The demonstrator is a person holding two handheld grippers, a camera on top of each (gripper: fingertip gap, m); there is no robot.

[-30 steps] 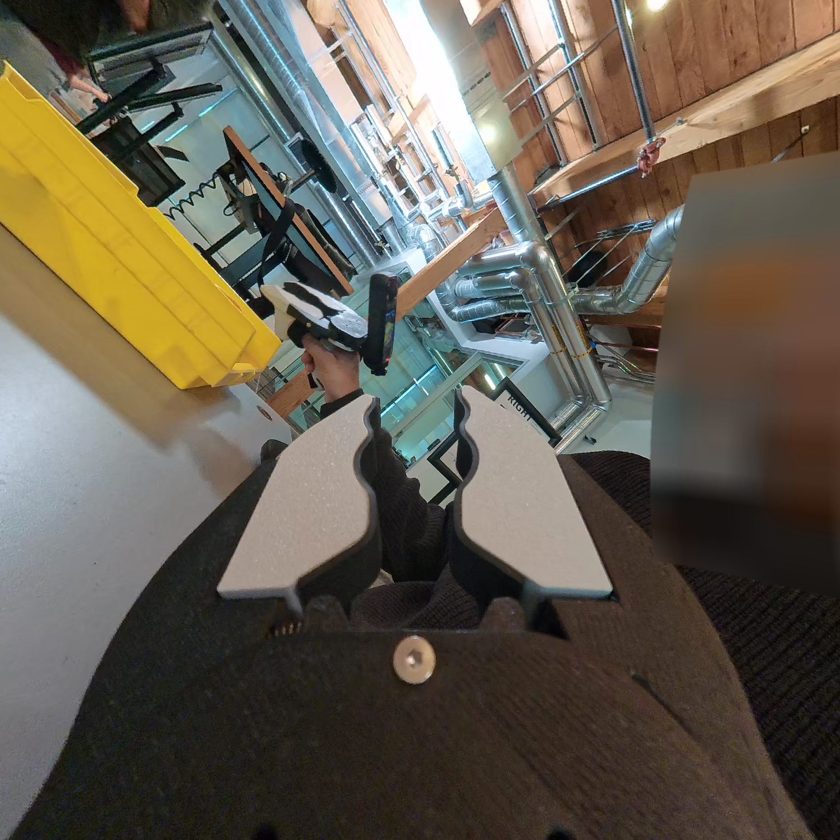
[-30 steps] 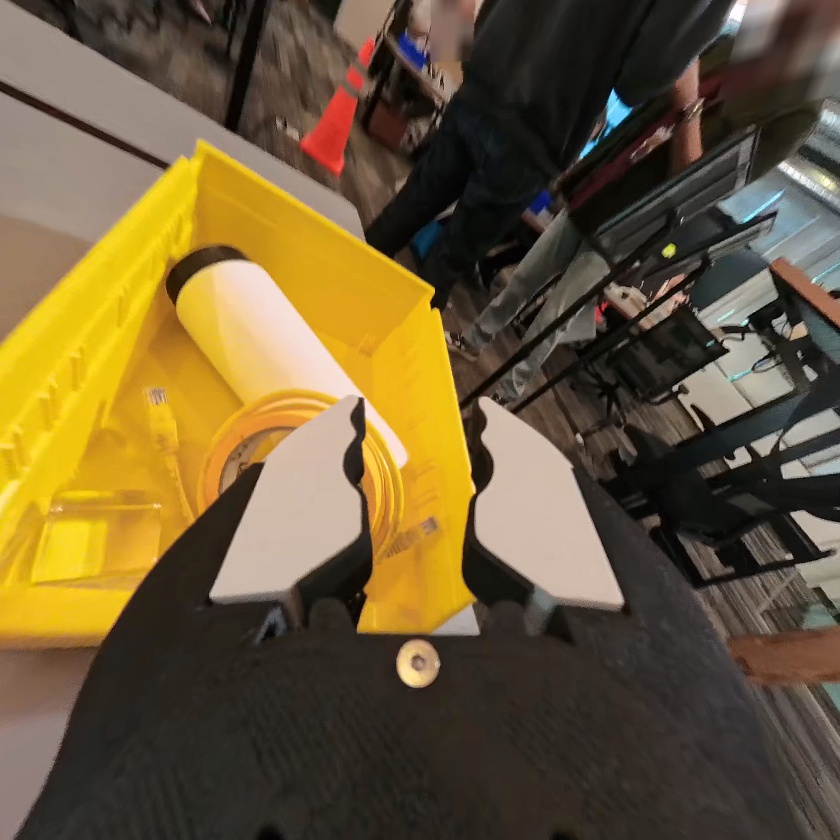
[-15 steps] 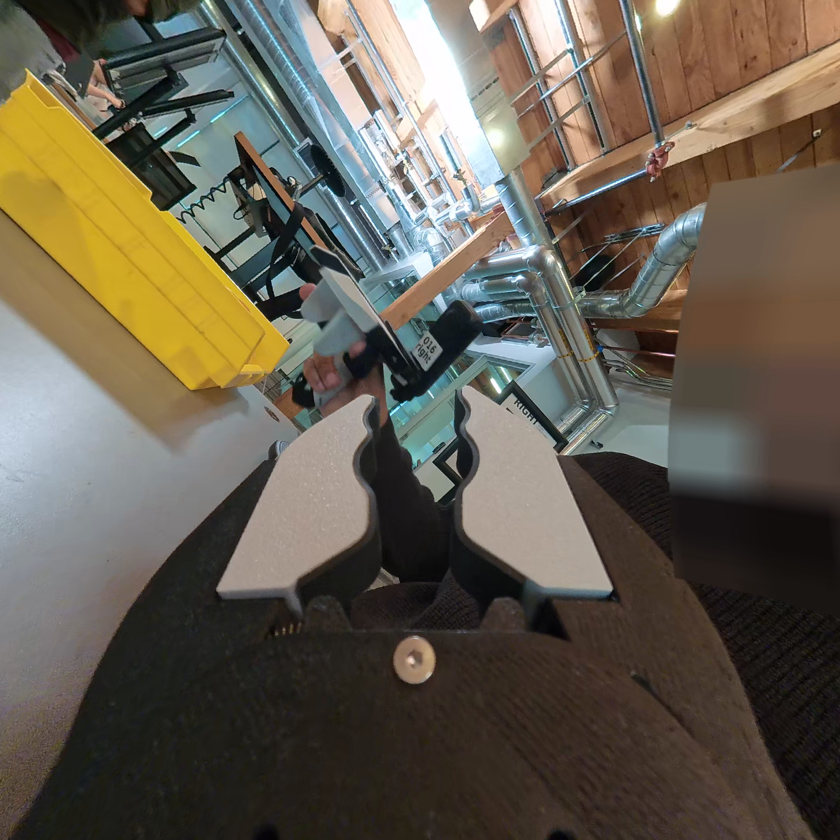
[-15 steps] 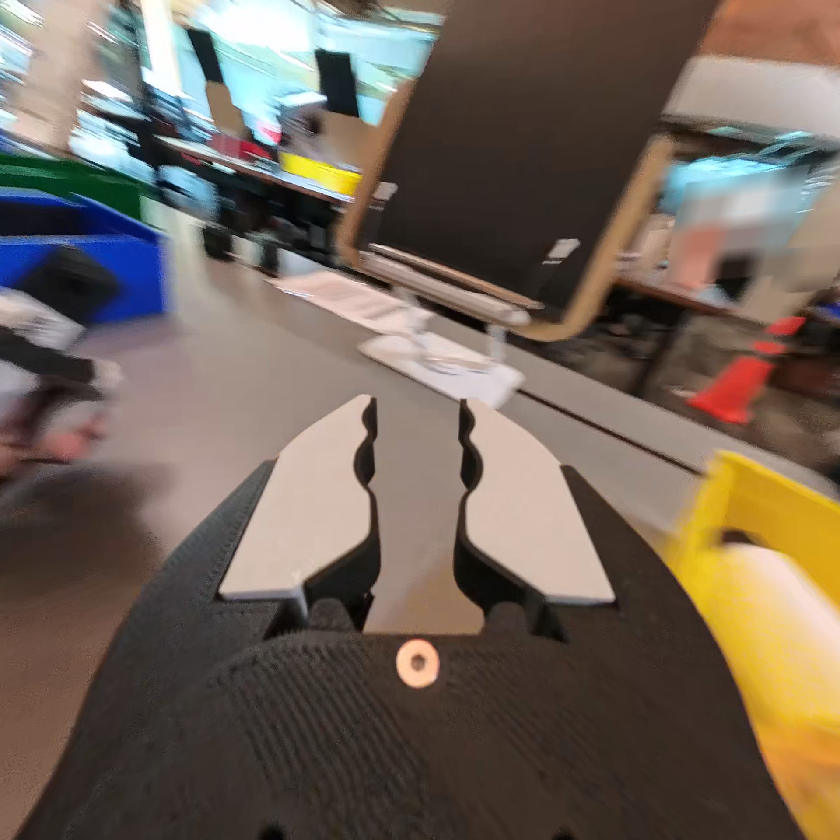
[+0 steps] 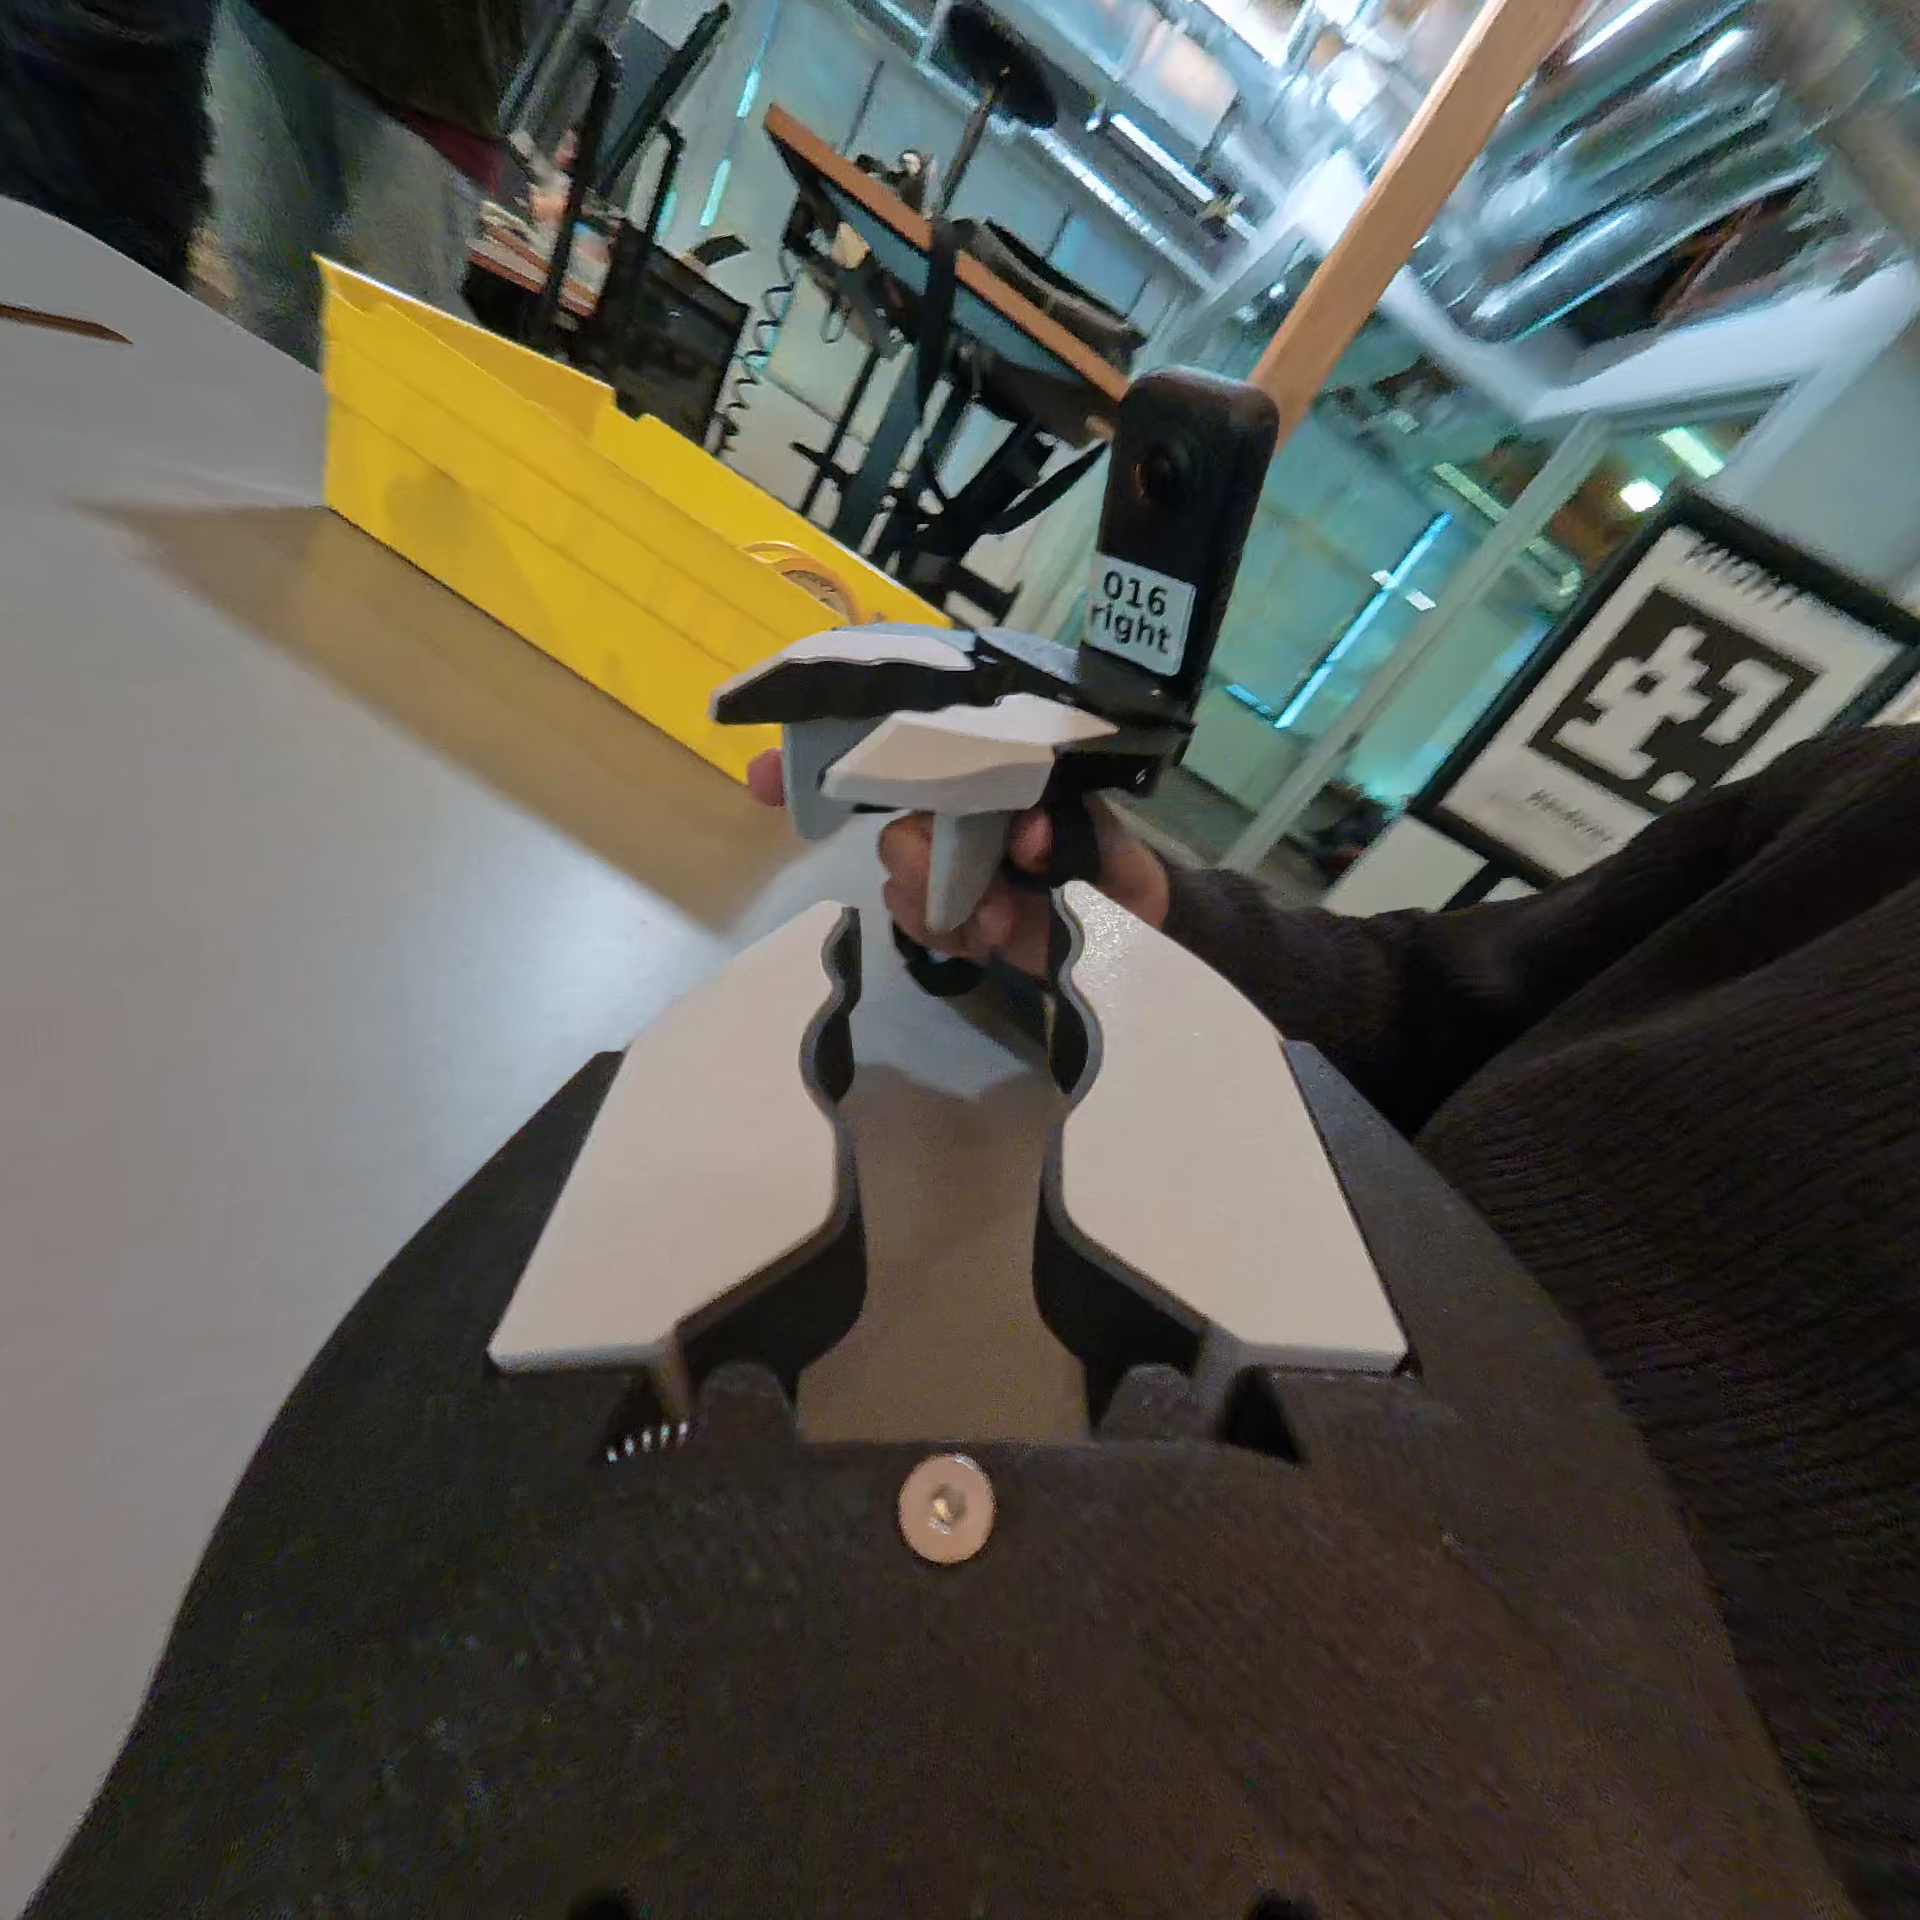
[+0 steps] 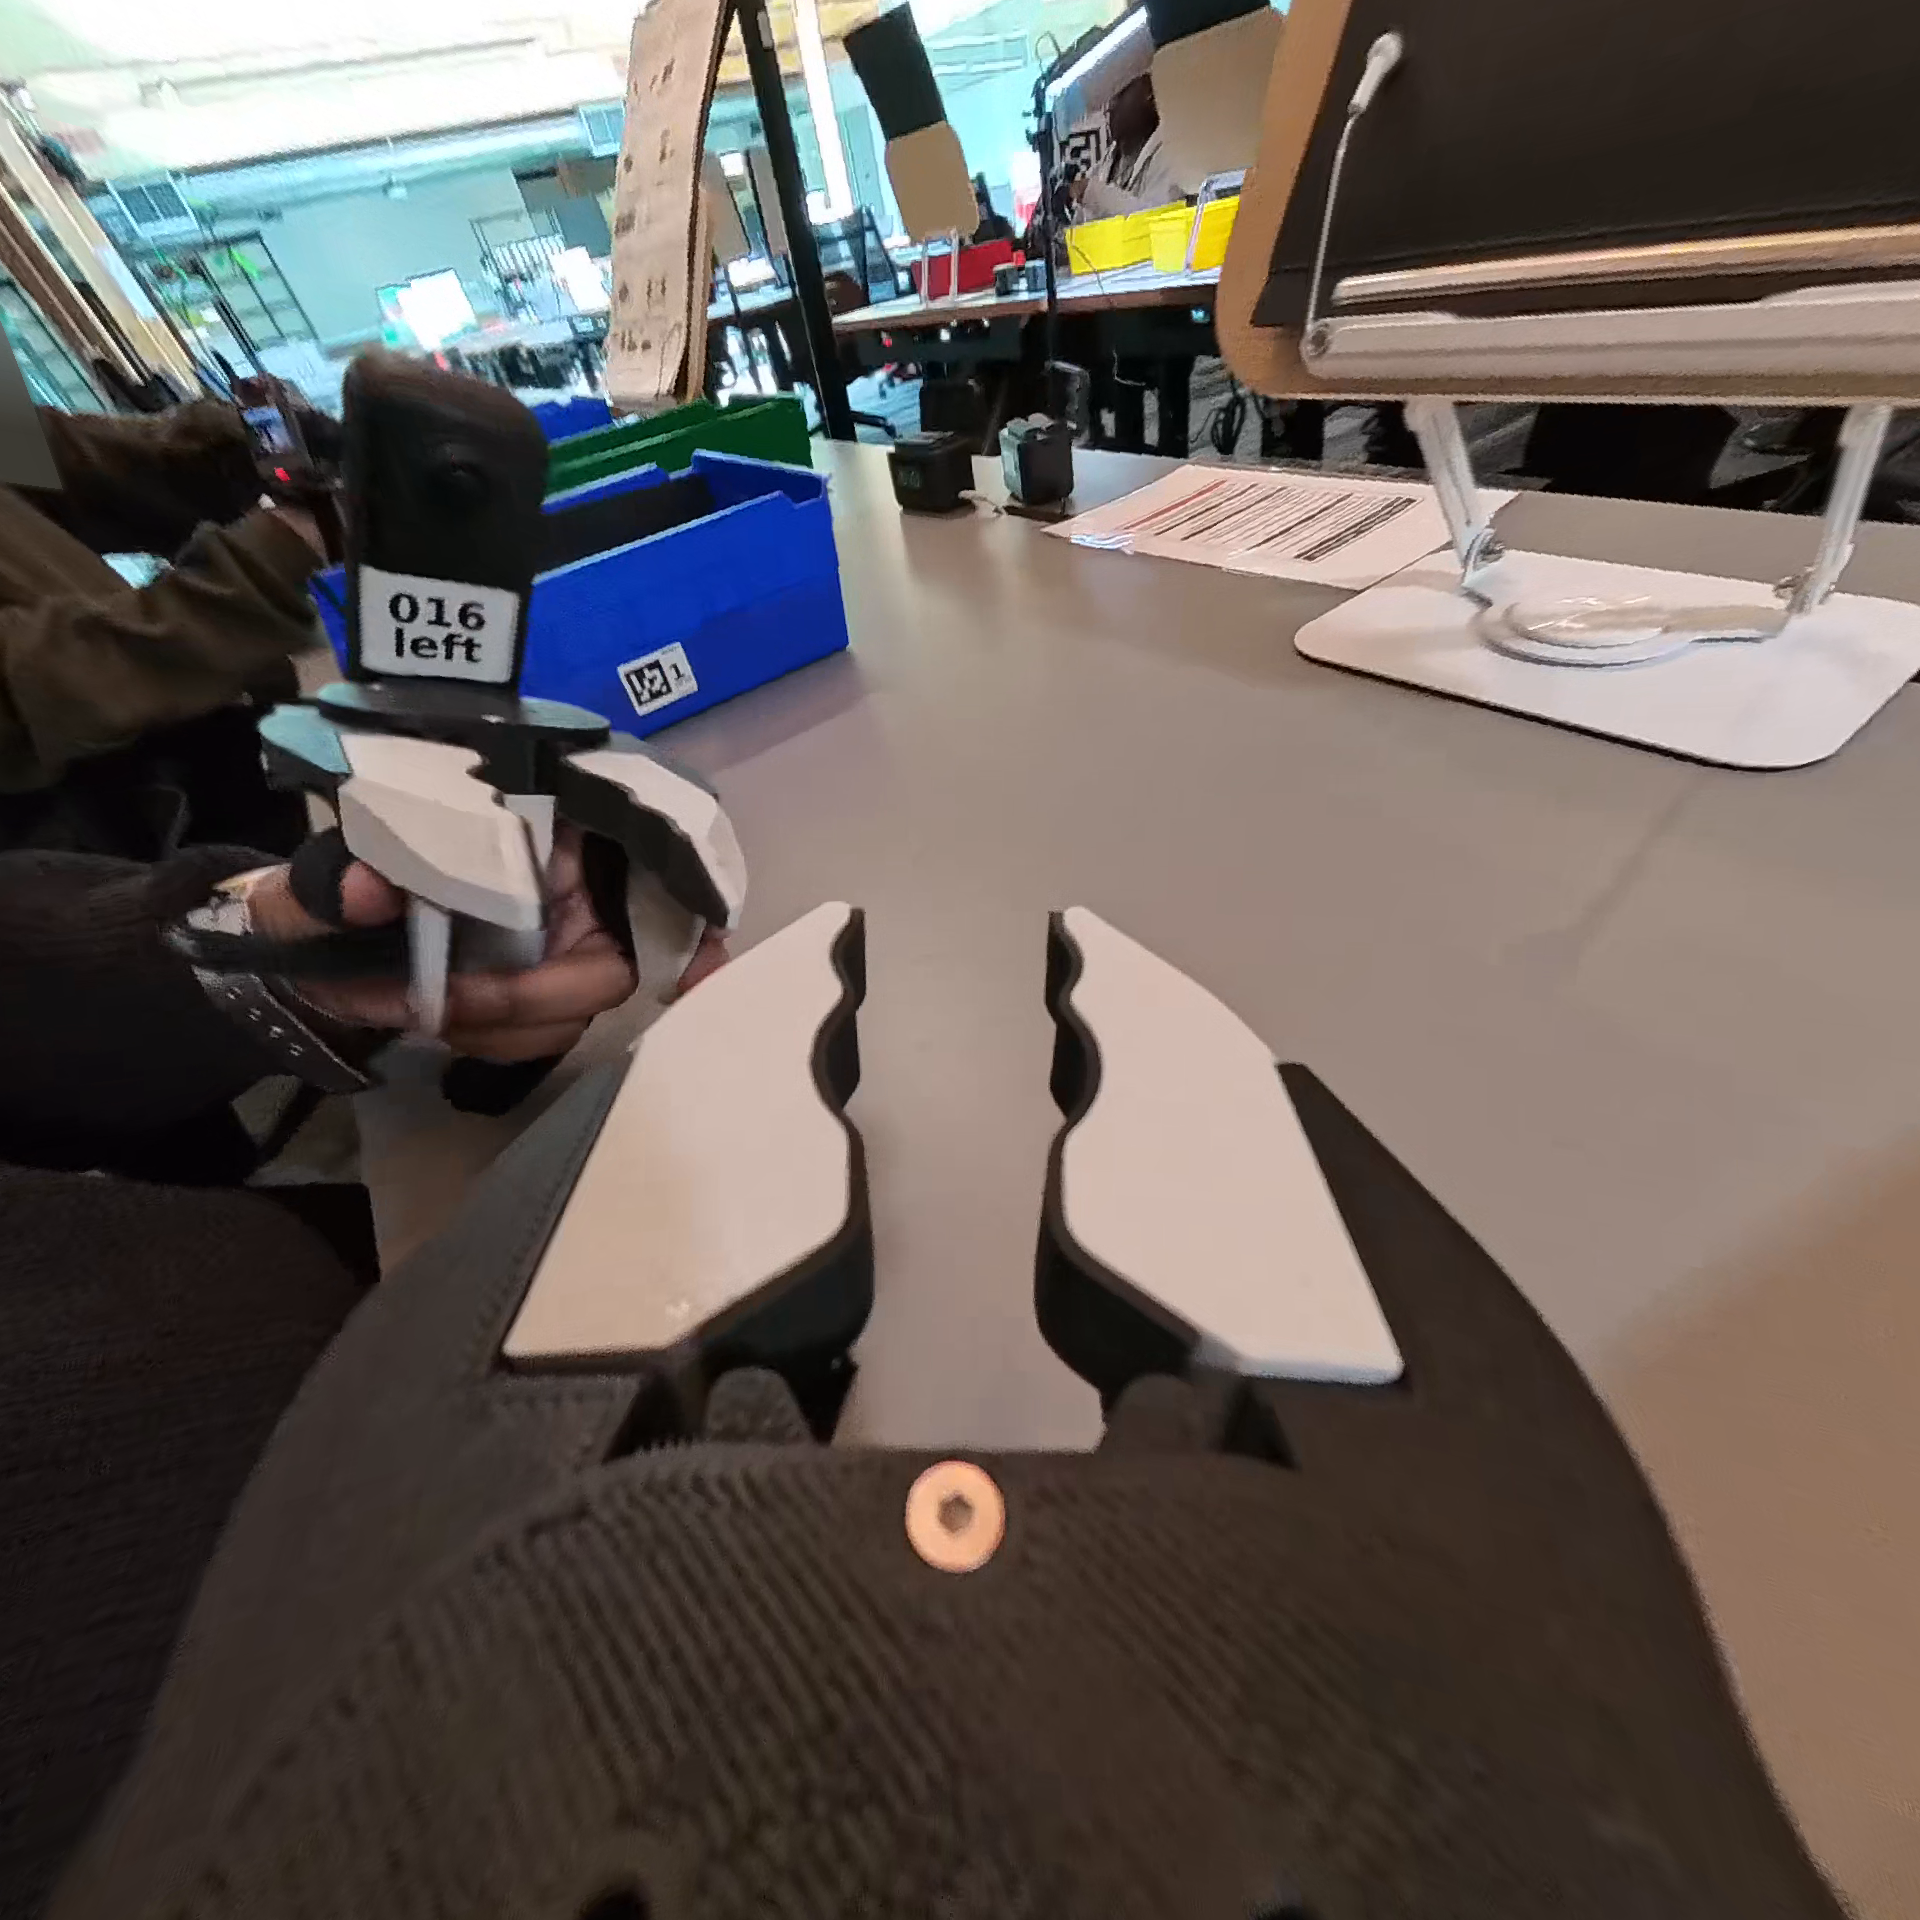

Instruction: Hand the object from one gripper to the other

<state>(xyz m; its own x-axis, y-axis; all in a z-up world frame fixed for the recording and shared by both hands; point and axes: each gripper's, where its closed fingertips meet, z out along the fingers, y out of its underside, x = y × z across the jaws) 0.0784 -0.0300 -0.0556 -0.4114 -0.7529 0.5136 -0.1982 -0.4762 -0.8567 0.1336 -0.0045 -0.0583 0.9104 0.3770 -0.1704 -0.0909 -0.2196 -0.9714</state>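
Both grippers are open and empty, and neither holds an object. My left gripper (image 5: 951, 925) points across the grey table (image 5: 260, 883) at my right gripper (image 5: 779, 748), which a hand holds just above the table. My right gripper (image 6: 954, 920) points over the table, with my left gripper (image 6: 623, 914) to its left, also held by a hand. A yellow bin (image 5: 540, 499) stands behind the right gripper. Only the top of a yellow cable coil (image 5: 800, 561) shows over its rim.
A blue bin (image 6: 707, 592) and a green bin (image 6: 675, 436) stand at the far left of the table. A monitor on a white stand (image 6: 1610, 665) is at the right, with a printed sheet (image 6: 1247, 520) beside it. Two small dark devices (image 6: 935, 473) sit farther back.
My right gripper swung away from the yellow bin and now faces across the table beside the left gripper. My left gripper tilted down from the ceiling towards the table. Both stayed open.
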